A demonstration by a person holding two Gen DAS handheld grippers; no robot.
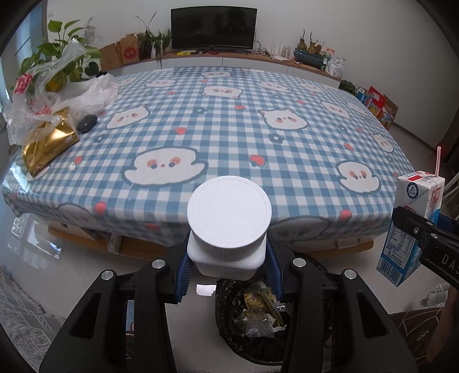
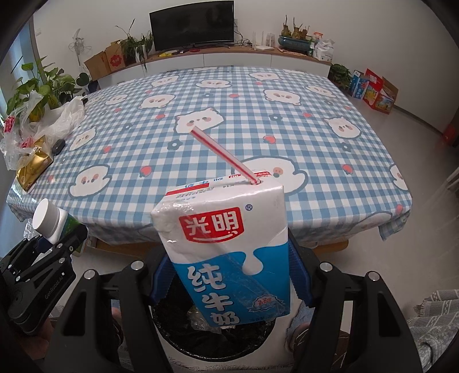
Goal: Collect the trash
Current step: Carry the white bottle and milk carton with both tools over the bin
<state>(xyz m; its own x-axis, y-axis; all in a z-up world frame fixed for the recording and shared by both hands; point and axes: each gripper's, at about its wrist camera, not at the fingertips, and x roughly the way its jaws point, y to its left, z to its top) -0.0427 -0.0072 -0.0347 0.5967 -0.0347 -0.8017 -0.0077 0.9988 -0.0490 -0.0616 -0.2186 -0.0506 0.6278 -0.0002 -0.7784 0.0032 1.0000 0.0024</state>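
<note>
A big desk (image 1: 229, 120) fills the room, covered with a blue and white checked cloth (image 2: 229, 114) that has little white animal faces on it. A black TV (image 1: 213, 27) stands at the back wall, with green plants (image 1: 61, 57) and cardboard boxes (image 1: 127, 50) beside it. On the far left part of the desk lie see-through plastic bags (image 1: 57, 86), a shiny gold bag (image 1: 47, 143) and a small dark round thing (image 1: 87, 122).

The left claw (image 1: 228, 266) is closed partway, and its blue pads squeeze a white bottle (image 1: 229, 221) with a round ribbed cap. The bottle is up in the air, in front of the near edge of the desk.

The right claw (image 2: 229, 284) is closed on a blue and white milk carton (image 2: 226, 249). A red and white straw (image 2: 223, 155) sticks out of the top of the carton. The carton is also in the air, just off the near edge of the desk.

On the floor right under both claws sits a bin with a black bag (image 1: 229, 312) in it. Crumpled wrappers (image 1: 259, 312) already lie inside the bin.
</note>
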